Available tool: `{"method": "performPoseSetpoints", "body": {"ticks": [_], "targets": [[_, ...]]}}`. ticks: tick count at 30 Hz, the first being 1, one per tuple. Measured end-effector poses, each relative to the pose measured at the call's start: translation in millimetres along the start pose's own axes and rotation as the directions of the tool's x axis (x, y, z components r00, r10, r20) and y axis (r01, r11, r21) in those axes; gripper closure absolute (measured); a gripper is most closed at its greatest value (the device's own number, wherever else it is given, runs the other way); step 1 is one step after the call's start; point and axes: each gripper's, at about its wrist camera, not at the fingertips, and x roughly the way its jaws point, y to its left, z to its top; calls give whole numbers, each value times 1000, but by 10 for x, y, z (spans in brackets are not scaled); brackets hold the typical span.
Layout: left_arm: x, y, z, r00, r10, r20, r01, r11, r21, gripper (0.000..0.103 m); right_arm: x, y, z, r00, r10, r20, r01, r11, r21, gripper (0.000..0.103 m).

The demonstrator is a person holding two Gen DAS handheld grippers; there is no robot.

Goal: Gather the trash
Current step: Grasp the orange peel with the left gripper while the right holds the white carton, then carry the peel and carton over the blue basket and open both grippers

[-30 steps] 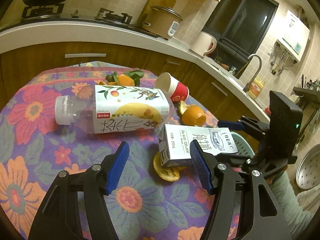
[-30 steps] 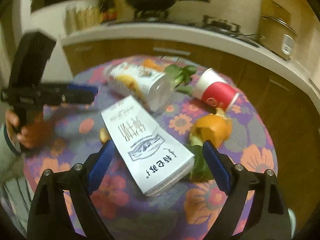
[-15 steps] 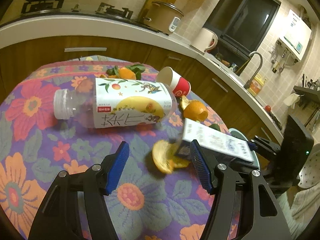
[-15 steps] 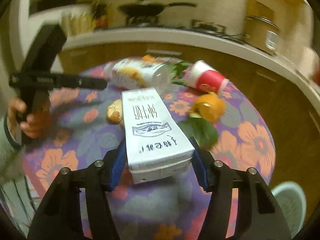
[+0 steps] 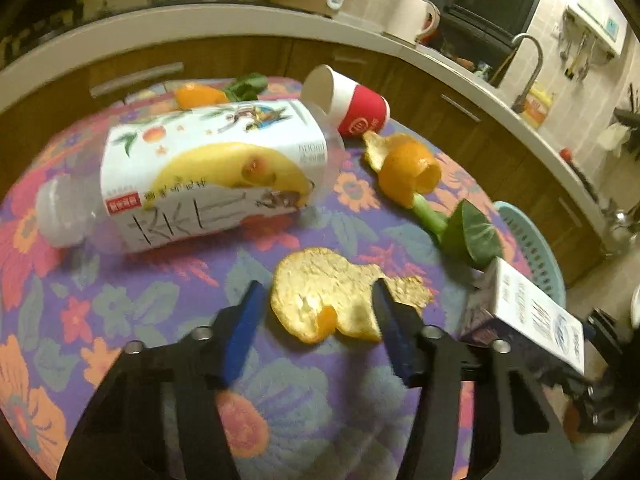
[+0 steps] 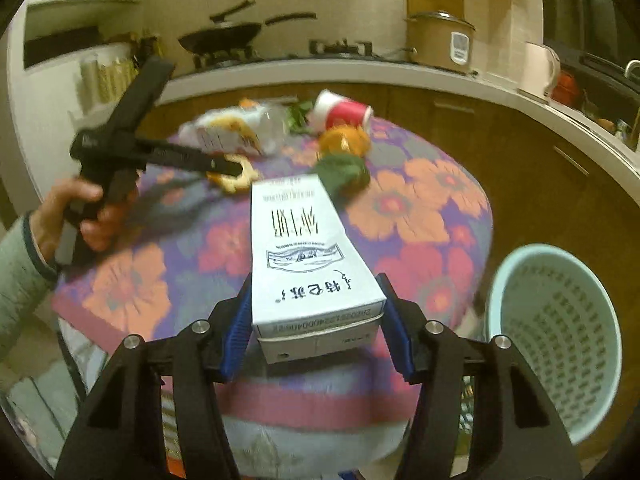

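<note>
My right gripper (image 6: 316, 332) is shut on a white milk carton (image 6: 308, 256) and holds it above the near edge of the round flowered table (image 6: 420, 208); the carton also shows at the right of the left wrist view (image 5: 532, 312). My left gripper (image 5: 318, 312) is open, its blue pads on either side of a flat orange peel (image 5: 332, 292) on the cloth. Behind lie a clear plastic bottle (image 5: 200, 172), a red paper cup (image 5: 352, 104), a curled orange peel (image 5: 408, 168) and a green leaf (image 5: 472, 236).
A pale green plastic basket (image 6: 556, 336) stands on the floor to the right of the table, also seen past the table edge (image 5: 532, 248). More peel and leaves (image 5: 216, 90) lie at the table's far side. A kitchen counter (image 5: 248, 20) curves behind.
My right gripper closed on the milk carton, lifted it and drew it back off the table toward the basket. My left gripper moved forward around the flat orange peel.
</note>
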Motion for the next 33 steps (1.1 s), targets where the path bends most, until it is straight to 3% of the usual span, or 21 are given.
{"method": "performPoseSetpoints", "body": {"ticks": [1,3,6,8,22,24,26,27,33], "targets": [[10,-26,0,1000,11,-3,-11,1000,9,68,25,50,-11,1000,-1,-14,1,1000,-15,49],[16,-42,-3,1000,11,-9,-11,1000,16,88,69,171,-12,1000,2,-29,-4,999,-43,49],[-23,-60,-38,1000,6,-1,-6,1000,23,94,131,260,-6,998,30,-49,-31,999,-35,37],[-88,-73,-76,1000,-5,7,5,1000,20,95,171,296,25,999,20,-51,-21,999,-30,28],[-764,-187,-298,991,-48,127,43,998,42,98,365,353,260,994,-12,-105,20,997,75,20],[-801,-203,-309,989,-59,133,54,998,41,98,412,345,250,991,-43,-129,54,995,82,22],[-826,-205,-304,988,-71,137,66,997,39,98,389,320,244,991,-56,-121,67,993,92,46],[-838,-213,-300,988,-73,139,69,997,39,98,364,291,244,992,-41,-119,53,993,104,52],[-850,-295,-261,984,-102,148,96,994,45,98,126,297,200,999,-12,-49,16,996,88,53]]}}
